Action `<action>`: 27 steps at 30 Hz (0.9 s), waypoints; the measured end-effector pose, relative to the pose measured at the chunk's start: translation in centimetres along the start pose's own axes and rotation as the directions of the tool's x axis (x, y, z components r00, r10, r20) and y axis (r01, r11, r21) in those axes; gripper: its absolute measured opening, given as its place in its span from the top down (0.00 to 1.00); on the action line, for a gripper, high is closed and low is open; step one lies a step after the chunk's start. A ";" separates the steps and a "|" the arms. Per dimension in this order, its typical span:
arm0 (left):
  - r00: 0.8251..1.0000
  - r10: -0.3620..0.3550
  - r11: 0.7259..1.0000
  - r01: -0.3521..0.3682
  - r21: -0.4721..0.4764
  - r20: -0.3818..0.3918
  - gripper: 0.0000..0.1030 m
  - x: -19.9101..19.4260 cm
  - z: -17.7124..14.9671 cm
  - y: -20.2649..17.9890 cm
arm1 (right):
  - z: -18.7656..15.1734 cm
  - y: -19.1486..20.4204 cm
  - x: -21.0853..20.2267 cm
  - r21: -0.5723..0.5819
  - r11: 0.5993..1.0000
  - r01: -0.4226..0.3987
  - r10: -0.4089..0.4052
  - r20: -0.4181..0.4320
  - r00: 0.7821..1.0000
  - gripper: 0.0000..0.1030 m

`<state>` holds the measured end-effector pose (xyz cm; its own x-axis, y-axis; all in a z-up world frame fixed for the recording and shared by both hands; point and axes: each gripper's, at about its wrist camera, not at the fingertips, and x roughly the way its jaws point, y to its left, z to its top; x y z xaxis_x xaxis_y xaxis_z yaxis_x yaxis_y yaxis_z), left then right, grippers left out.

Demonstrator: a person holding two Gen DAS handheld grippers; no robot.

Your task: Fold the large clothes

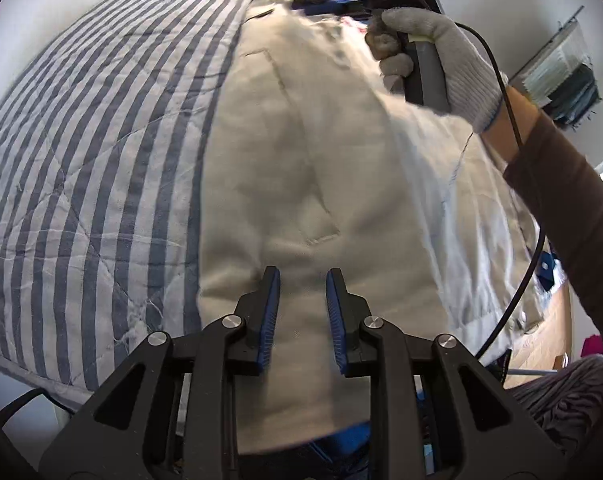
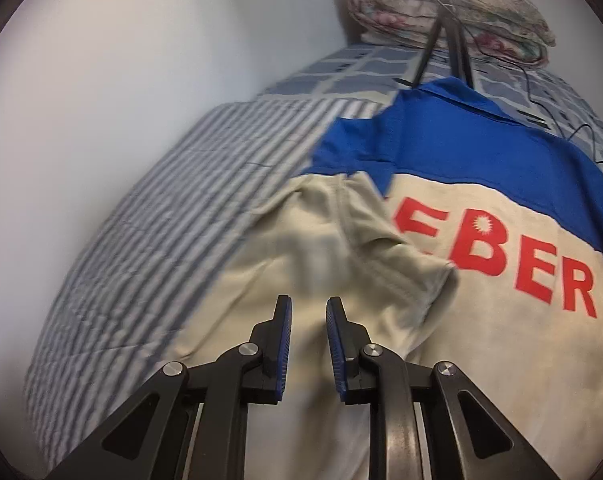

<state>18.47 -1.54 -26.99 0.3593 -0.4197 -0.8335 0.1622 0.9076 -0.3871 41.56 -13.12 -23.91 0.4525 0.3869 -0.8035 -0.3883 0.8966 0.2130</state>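
Cream cotton fills both views: a cream-and-blue work jacket (image 1: 325,168) lies flat on a striped quilt (image 1: 81,184) on the bed, its long axis running away from both claws. Left claw (image 1: 302,312), jaws slightly parted and empty, hovers over the jacket's near hem. Right claw (image 2: 308,336), likewise parted and empty, hangs farther along, nearest the folded-in sleeve (image 2: 365,240).

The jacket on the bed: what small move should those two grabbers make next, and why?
Probably lower the right gripper onto the folded sleeve and pinch it. Both grippers' fingers stand apart with nothing between them, and the jacket lies back up, sleeve already across it, on the striped quilt.
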 end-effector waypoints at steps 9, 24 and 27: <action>0.999 -0.023 1.000 0.023 0.013 -0.030 0.79 0.7 -1.3 0.2 | -6.9 6.2 1.6 -0.172 0.985 0.001 -0.023 -0.128 0.992 0.83; 0.989 -0.115 0.993 0.118 -0.026 0.089 0.79 -6.9 -2.0 4.1 | -18.0 9.1 -16.2 -0.061 0.988 -0.141 0.135 -0.097 0.986 0.79; 0.995 -0.092 0.996 0.092 0.024 0.032 0.79 -5.2 -2.7 2.6 | -21.6 11.0 -16.9 -0.086 0.983 -0.164 0.151 -0.140 0.979 0.79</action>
<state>14.51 2.99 -24.75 0.3717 -0.5014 -0.7813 0.2161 0.8652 -0.4525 12.28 -14.43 -20.00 0.2715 0.4835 -0.8322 -0.5249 0.7991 0.2930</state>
